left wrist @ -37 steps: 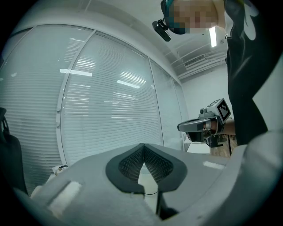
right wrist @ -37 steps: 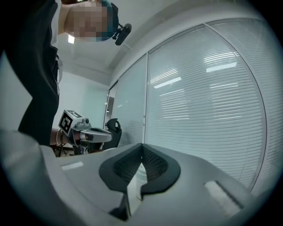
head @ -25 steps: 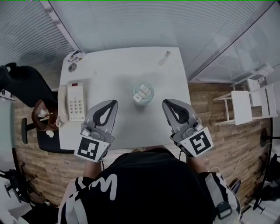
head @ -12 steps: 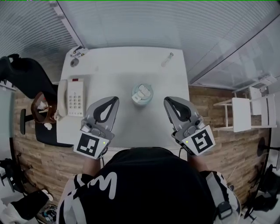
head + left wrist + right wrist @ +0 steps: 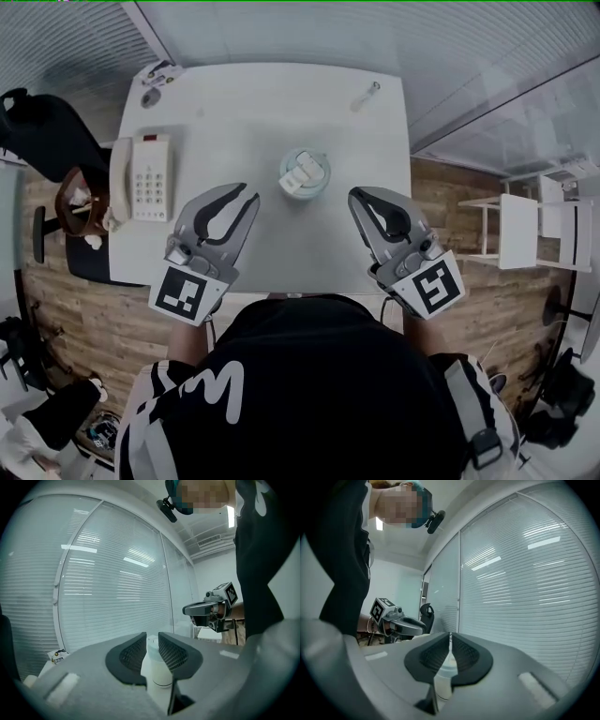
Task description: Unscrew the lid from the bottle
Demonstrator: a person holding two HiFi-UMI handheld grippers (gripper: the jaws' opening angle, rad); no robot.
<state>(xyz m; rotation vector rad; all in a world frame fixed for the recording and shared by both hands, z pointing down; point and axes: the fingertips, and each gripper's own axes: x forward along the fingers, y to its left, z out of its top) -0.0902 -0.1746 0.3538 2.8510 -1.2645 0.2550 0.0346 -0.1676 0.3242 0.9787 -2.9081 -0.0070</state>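
A small white bottle (image 5: 304, 173) with a pale lid stands upright in the middle of the white table (image 5: 244, 103). My left gripper (image 5: 250, 195) hovers near the front edge, left of the bottle and apart from it. Its jaws are opening, with a narrow gap and nothing between them. In the left gripper view the bottle (image 5: 157, 670) shows through that gap, farther off than the left gripper (image 5: 152, 637). My right gripper (image 5: 354, 196) is shut and empty, to the right of the bottle. The bottle (image 5: 443, 682) shows behind the right gripper (image 5: 450, 637).
A white desk phone (image 5: 148, 176) lies at the table's left edge. A small pen-like item (image 5: 367, 95) and a few small things (image 5: 155, 75) lie at the far corners. A black chair (image 5: 42, 131) with a brown bag (image 5: 75, 202) stands left, a white chair (image 5: 525, 230) right.
The left gripper's jaws have parted slightly. The head view has shifted, so table and bottle sit a little lower and larger; both grippers stay near the front edge.
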